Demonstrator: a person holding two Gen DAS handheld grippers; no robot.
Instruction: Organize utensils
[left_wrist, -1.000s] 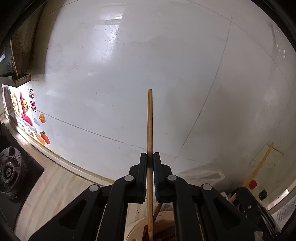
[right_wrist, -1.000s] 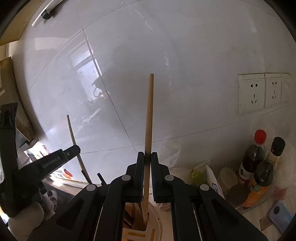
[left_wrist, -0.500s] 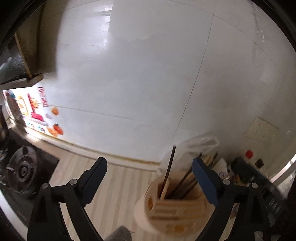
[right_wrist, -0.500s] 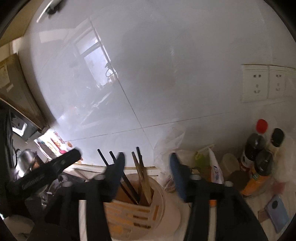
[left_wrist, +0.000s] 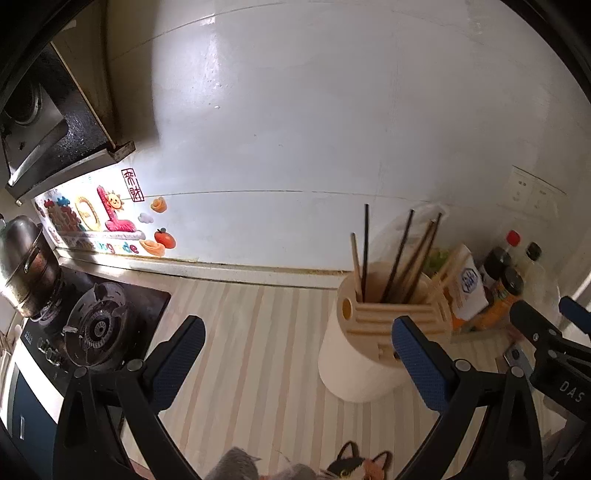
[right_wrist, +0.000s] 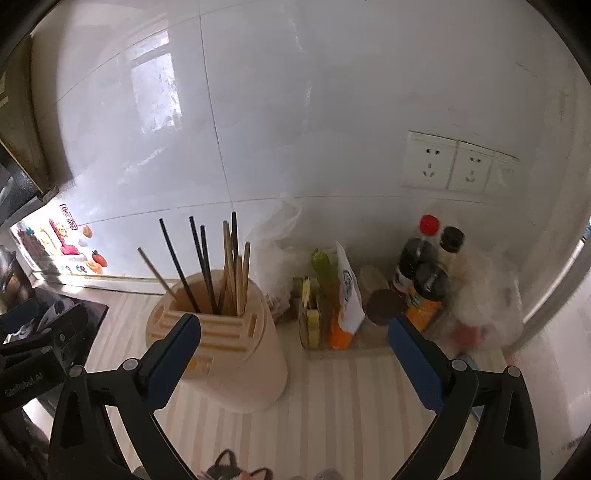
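Left hand-held gripper (left_wrist: 297, 354): jaws opening wide, nothing between | Right hand-held gripper (right_wrist: 295, 354): jaws opening wide, nothing between | Chopsticks (right_wrist: 207, 266): upright in holder (right_wrist: 236, 369) | Holder: on striped table (left_wrist: 251, 350), beside bottles (right_wrist: 424, 280), near stove (left_wrist: 96, 328)
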